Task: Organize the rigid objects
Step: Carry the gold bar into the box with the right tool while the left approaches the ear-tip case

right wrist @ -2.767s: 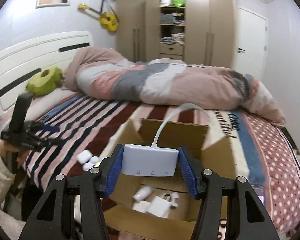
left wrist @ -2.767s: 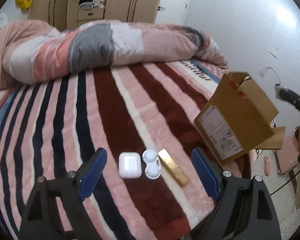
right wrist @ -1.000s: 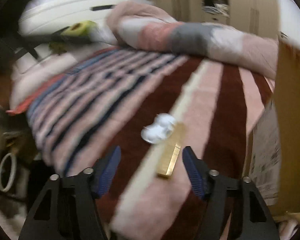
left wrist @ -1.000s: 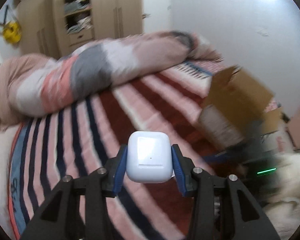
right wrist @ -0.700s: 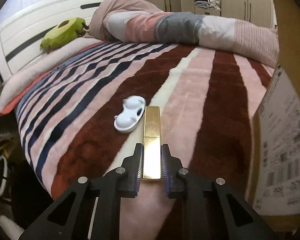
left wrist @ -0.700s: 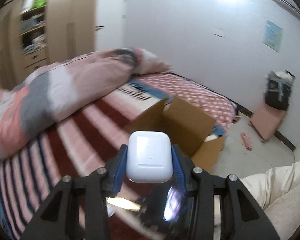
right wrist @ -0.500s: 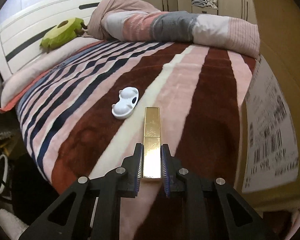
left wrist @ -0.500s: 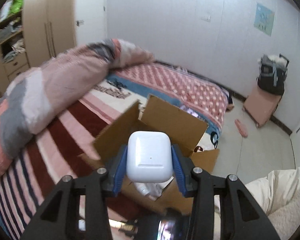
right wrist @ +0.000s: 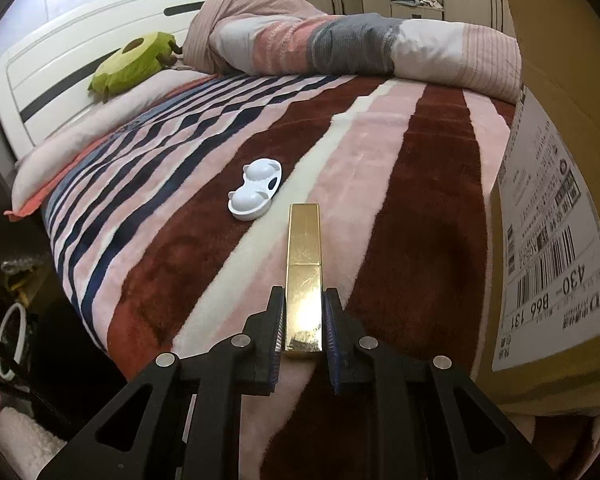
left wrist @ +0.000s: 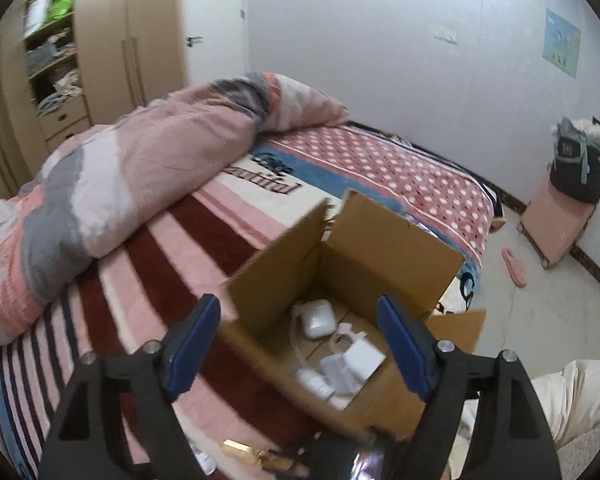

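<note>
My left gripper (left wrist: pixel 300 344) is open and empty, hovering above the open cardboard box (left wrist: pixel 396 248) on the bed. The white earbud case (left wrist: pixel 318 319) lies inside the box beside other white gadgets (left wrist: pixel 348 364). My right gripper (right wrist: pixel 303 332) is shut on the near end of a gold bar-shaped object (right wrist: pixel 303 256), held just above the striped blanket. A white double-cup case (right wrist: pixel 255 195) lies on the blanket just left of the bar's far end. The box's labelled side (right wrist: pixel 548 240) stands close on the right in the right wrist view.
A rolled pink and grey duvet (left wrist: pixel 132 184) lies across the bed behind the box. An avocado plush (right wrist: pixel 134 60) rests by the white headboard (right wrist: pixel 60 68). A pink suitcase with a dark bag (left wrist: pixel 560 220) stands on the floor by the wall.
My left gripper swung over the box, opened and let the white earbud case drop inside. My right gripper closed on the gold bar and lifted it slightly.
</note>
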`<state>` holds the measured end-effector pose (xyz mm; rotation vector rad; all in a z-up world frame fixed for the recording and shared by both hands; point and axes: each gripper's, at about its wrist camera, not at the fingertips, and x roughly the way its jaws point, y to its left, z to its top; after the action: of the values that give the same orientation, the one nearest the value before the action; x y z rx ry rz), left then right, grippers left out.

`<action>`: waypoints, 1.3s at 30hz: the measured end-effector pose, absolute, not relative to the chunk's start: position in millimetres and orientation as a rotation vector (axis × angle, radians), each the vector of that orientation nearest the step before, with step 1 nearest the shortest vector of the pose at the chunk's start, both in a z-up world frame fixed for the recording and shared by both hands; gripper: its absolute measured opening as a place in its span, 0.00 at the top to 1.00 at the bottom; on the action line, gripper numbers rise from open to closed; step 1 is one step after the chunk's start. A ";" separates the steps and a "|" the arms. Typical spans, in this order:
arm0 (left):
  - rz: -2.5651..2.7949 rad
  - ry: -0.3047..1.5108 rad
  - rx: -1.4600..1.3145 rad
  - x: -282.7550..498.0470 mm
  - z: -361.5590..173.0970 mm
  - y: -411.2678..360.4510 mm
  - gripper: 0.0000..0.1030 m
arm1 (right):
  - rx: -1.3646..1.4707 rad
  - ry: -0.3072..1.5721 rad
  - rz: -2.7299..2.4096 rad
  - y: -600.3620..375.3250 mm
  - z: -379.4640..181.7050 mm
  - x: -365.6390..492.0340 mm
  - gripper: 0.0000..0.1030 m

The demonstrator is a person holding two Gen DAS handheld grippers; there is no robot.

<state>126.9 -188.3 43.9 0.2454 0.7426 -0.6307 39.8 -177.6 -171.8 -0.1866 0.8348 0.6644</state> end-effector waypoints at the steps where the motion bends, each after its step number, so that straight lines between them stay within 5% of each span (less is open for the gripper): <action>1: -0.613 0.730 0.234 121.9 46.1 -172.9 0.23 | -0.193 0.834 0.662 -175.3 -171.9 41.0 0.85; 9: -0.435 0.747 0.154 96.1 15.0 -51.2 0.19 | -0.224 0.762 0.636 -155.6 -145.7 33.6 0.87; 22: -0.406 0.806 0.055 83.1 -39.5 -8.7 0.19 | -0.247 0.498 0.512 -238.4 27.7 14.0 0.87; 31: -0.401 0.878 0.017 105.8 -80.1 -16.3 0.19 | -0.226 0.757 0.254 -312.2 -13.0 72.7 0.86; 39: -0.378 0.941 0.005 119.8 -126.2 -19.1 0.19 | -0.190 0.700 0.284 -314.9 -6.0 57.2 0.74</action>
<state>119.8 -19.1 -126.2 0.0054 0.9411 -0.3781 57.2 -314.9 -6.0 -0.1901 0.6997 0.2843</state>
